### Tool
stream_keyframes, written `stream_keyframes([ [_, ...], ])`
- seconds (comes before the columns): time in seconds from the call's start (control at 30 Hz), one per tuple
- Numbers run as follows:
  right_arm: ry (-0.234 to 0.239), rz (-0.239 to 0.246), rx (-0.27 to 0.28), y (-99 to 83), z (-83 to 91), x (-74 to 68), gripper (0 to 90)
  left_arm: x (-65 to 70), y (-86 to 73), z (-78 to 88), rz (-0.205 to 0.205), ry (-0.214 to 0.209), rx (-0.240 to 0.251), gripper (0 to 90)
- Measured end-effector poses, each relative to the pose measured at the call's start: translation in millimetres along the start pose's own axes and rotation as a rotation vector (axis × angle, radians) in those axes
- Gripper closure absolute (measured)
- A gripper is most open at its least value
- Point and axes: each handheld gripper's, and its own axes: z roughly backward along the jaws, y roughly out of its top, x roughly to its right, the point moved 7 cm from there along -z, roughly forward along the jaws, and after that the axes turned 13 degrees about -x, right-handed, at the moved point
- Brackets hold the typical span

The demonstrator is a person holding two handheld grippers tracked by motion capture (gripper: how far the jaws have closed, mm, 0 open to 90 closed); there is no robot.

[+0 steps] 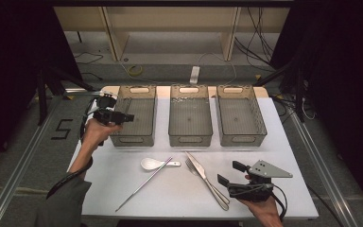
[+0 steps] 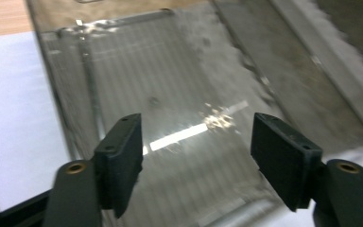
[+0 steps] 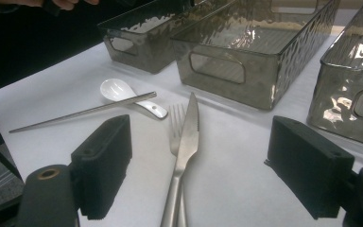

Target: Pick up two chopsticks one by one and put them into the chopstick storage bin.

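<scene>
Chopstick (image 2: 189, 134) in left bin (image 1: 133, 133)

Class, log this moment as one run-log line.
left gripper: open over left bin | right gripper: open near knife | chopstick: in bin

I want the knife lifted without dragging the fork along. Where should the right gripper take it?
Judging by the pose, grip the knife at its blade end, from above, jaws across its flat width. There it lies clear of the fork; nearer the right gripper the handles overlap.
</scene>
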Motion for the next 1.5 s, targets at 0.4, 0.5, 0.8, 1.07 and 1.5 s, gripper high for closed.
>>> stream_keyframes([
  [0.4,-0.007,0.006,0.002,0.4,1.4,-0.6,23.5,48.2,-41.8,17.0,-0.146,-0.030,-0.085,23.1],
  [0.5,-0.008,0.007,0.000,0.0,2.0,-0.6,23.5,58.2,-50.0,15.4,-0.174,-0.037,-0.116,22.7],
  [0.8,-0.008,0.007,-0.004,-0.3,2.1,-0.7,23.5,81.4,-83.4,5.6,-0.213,-0.079,-0.229,22.4],
  [1.07,-0.005,0.011,-0.014,-1.0,0.9,-1.8,23.3,92.7,-111.5,-5.8,-0.255,-0.064,-0.325,22.5],
  [1.5,-0.007,0.016,-0.021,-1.5,0.4,-2.5,23.3,106.2,-142.2,-25.3,-0.328,-0.065,-0.450,35.7],
])
